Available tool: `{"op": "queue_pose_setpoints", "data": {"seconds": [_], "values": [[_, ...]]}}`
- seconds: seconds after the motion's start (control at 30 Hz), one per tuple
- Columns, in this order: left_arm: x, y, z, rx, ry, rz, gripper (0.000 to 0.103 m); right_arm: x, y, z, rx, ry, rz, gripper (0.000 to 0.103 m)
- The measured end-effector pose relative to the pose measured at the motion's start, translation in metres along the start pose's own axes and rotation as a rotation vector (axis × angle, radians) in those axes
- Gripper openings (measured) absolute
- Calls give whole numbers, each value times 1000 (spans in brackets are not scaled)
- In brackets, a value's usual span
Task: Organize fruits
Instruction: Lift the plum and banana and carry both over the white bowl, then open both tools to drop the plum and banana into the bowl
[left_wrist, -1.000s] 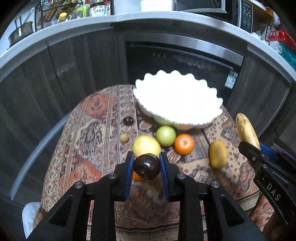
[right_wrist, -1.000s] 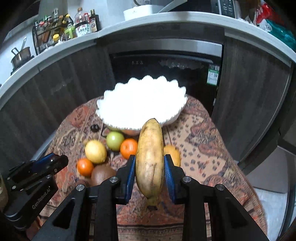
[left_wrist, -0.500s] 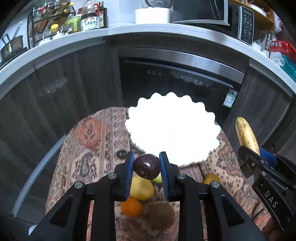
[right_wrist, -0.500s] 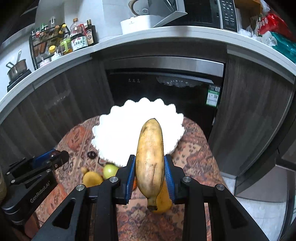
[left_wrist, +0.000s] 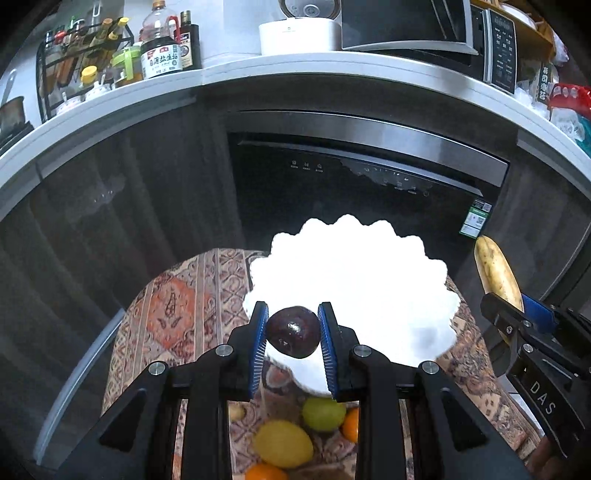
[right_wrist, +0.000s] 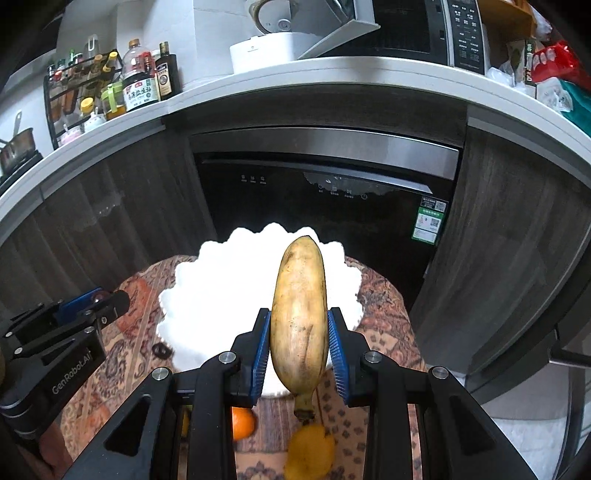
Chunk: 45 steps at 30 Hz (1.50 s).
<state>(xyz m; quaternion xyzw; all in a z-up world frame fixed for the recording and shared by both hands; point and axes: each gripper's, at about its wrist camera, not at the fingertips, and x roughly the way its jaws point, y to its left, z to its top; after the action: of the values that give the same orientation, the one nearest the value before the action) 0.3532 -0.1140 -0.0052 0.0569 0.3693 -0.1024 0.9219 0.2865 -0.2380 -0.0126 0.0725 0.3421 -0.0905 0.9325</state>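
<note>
My left gripper (left_wrist: 293, 332) clamped on dark purple round fruit (left_wrist: 293, 331), blue pads pressing both its sides. Fruit hangs in front of near rim of white scalloped bowl (left_wrist: 369, 280).

My right gripper (right_wrist: 299, 343) clamped on pale yellow speckled banana (right_wrist: 300, 314), stem pointing down, tip over bowl.

Bowl stands on patterned cloth (left_wrist: 184, 306). Yellow lemon (left_wrist: 282, 443), green round fruit (left_wrist: 323, 413), orange mandarin (right_wrist: 243, 422) lie on cloth near bowl.

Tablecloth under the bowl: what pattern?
Ornate rug-style motifs, red-brown and beige; tablecloth shows best in left wrist view.
</note>
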Motion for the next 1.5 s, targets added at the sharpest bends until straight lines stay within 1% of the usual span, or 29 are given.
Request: {"op": "queue_pose_setpoints", "data": {"seconds": [0.23,0.53,0.77,0.8,0.83,0.9,0.97,1.03,1.07,1.13,1.17,1.2,1.23,1.33,1.5], "values": [[40,1,9,5,34,-7,27,39,-4,7,9,41,-8,31],[88,0,9,5,87,-16,28,85,-8,6,15,104,-8,31],[106,2,9,1,103,-7,28,106,-7,4,17,136,-13,31],[107,2,9,1,108,-6,31,107,-7,4,18,139,-13,31],[108,2,9,0,109,-6,38,109,-8,4,18,144,-12,32],[107,2,7,-2,106,1,47,110,-8,3,21,147,-14,32],[105,3,7,2,108,9,49,109,-7,3,17,138,-20,37],[104,4,7,3,119,16,59,105,-6,4,5,132,-44,54],[103,5,7,0,119,19,61,104,-6,4,6,127,-52,57],[96,6,5,0,112,30,67,98,-6,4,10,116,-68,68],[93,6,5,0,107,33,70,94,-6,5,14,109,-76,71],[89,6,5,2,103,42,75,90,-7,5,17,104,-82,76],[83,6,4,2,98,48,80,86,-7,5,19,98,-87,78],[69,8,2,0,86,70,90,74,-6,5,17,87,-97,80],[43,14,1,-2,65,77,94,52,-4,3,22,74,-104,81]]}}
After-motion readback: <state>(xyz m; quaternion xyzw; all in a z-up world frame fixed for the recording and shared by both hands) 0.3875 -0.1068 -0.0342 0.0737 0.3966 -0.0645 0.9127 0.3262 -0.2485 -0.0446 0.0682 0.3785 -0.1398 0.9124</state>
